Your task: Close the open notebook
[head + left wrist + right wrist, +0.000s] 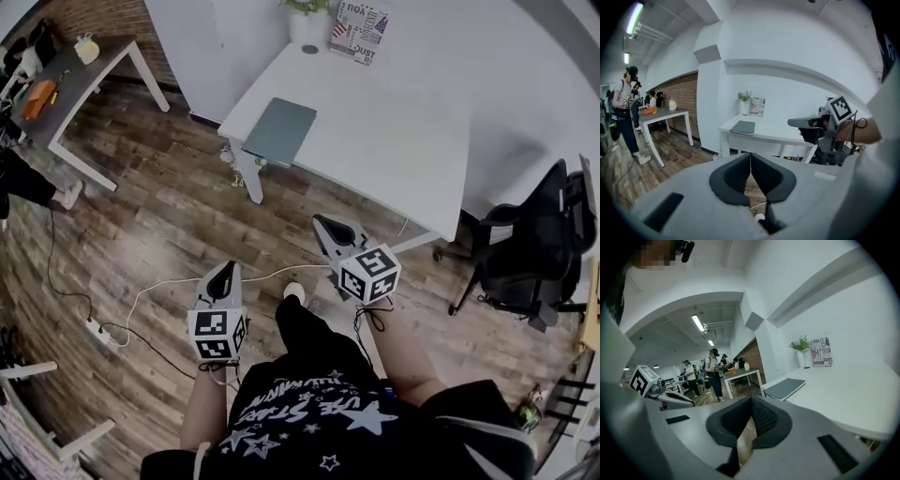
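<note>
Notebook (279, 131) lies closed on counter (403, 141), well ahead; our right hand-held gripper (322, 224) is nearer than left hand-held gripper (225, 271). Both clamped together, empty.

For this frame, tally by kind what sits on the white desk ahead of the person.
Grey notebook, closed: 1
Potted plant: 1
Printed card: 1
Total: 3
</note>
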Demonstrator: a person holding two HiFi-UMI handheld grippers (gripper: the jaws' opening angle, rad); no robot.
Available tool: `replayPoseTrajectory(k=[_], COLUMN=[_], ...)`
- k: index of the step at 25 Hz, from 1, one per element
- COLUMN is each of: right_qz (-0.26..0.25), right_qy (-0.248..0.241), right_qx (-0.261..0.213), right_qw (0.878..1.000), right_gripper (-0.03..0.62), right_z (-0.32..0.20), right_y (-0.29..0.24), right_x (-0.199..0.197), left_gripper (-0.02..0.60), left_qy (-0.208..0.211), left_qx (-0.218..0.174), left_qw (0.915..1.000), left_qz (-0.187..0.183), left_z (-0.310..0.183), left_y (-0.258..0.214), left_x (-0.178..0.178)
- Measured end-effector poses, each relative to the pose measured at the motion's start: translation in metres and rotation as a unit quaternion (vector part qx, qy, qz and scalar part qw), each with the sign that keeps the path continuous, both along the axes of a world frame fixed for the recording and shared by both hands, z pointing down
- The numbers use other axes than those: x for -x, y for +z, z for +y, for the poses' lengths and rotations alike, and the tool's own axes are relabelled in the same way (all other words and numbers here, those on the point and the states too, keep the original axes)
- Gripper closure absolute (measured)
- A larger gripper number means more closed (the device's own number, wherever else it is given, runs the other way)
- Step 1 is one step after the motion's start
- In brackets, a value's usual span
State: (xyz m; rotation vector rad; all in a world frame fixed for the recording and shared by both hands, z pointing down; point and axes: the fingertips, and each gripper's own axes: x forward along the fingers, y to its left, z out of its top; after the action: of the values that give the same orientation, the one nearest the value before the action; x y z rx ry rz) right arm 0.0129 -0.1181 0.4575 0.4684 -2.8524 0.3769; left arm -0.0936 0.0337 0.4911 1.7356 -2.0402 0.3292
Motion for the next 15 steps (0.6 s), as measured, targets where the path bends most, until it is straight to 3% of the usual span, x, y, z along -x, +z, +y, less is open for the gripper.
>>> replayPoseTrajectory(k=[10, 15], right_qz=[-0.018, -0.007], right_qy=[-0.036, -0.04], right_qx=[-0.025, -0.026], right_qw=[0.999, 0.999], right_gripper=[0.592, 0.592], right_z=[0.143, 0.186], right_y=[-0.014, -0.015], right_x=[-0.037, -0.068], left_gripper=[0.557, 0.557], left_qy=[-0.041, -0.06], left_qx=[-0.018, -0.021], left_qw=[0.9988, 0.9979], left_qz=[-0.02, -0.014], left_z=[0.168, 0.218], left_y=[-0.006, -0.008], left_x=[-0.05, -0.069])
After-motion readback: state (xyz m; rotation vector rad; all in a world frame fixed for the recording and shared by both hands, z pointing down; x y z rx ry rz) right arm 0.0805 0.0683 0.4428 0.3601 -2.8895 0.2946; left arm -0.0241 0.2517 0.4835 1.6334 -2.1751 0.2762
